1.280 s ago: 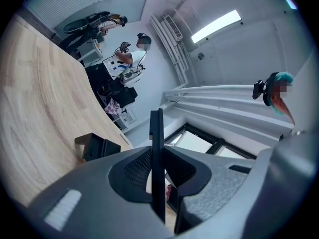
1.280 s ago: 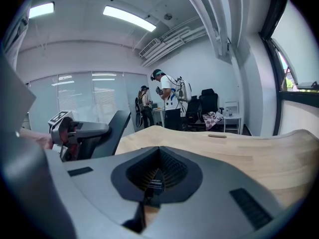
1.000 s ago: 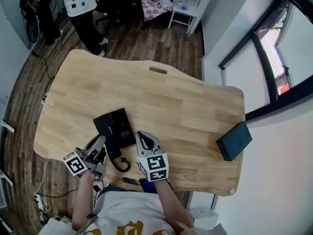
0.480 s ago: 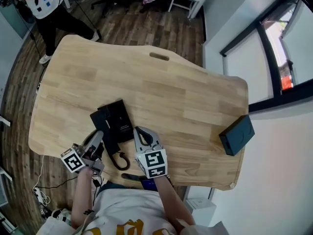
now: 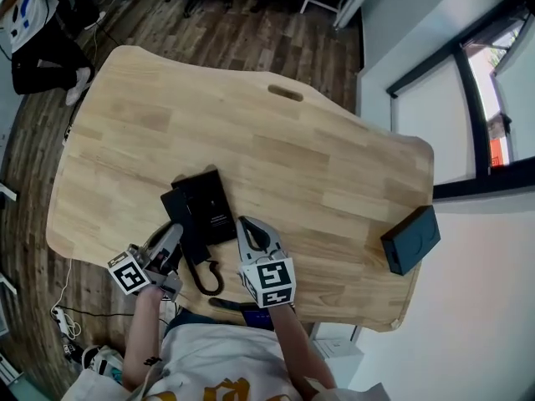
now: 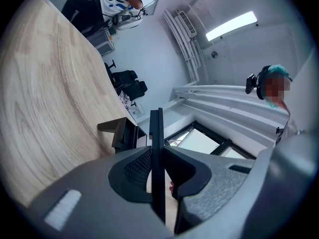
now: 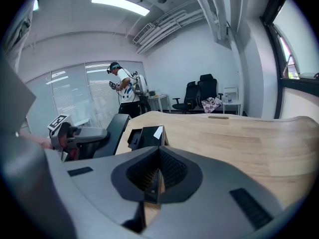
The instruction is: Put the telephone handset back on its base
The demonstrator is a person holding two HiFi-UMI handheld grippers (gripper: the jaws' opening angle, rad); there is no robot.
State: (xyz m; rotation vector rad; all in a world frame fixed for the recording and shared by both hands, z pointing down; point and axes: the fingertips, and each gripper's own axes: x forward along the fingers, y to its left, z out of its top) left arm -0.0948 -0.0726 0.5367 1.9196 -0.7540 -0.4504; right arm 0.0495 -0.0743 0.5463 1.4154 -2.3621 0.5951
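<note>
Currently we have the left gripper [image 5: 171, 241] clamped on the handset [image 5: 191, 247]. In the left gripper view its jaws pinch a thin black slab seen edge-on. The right gripper view shows that slab is the handset, slanting up out of the left gripper.

Handset is at the near-left side of the base [image 5: 209, 209], just beside it and not seated in the cradle. We cannot tell whether its lower end touches the table [image 5: 292, 153].

The coiled cord [image 5: 209, 281] loops on the wood near the table's near edge, between the two grippers.

Right gripper [image 5: 247, 230] is just right of the base, pointing toward the far side of the table. Its jaws are closed on each other, and we see nothing between them.

Base lies flat on the table, left of centre.

A dark box [image 5: 410, 241] sits well apart at the table's right edge. A person [image 7: 124, 91] stands beyond the table's far end.
</note>
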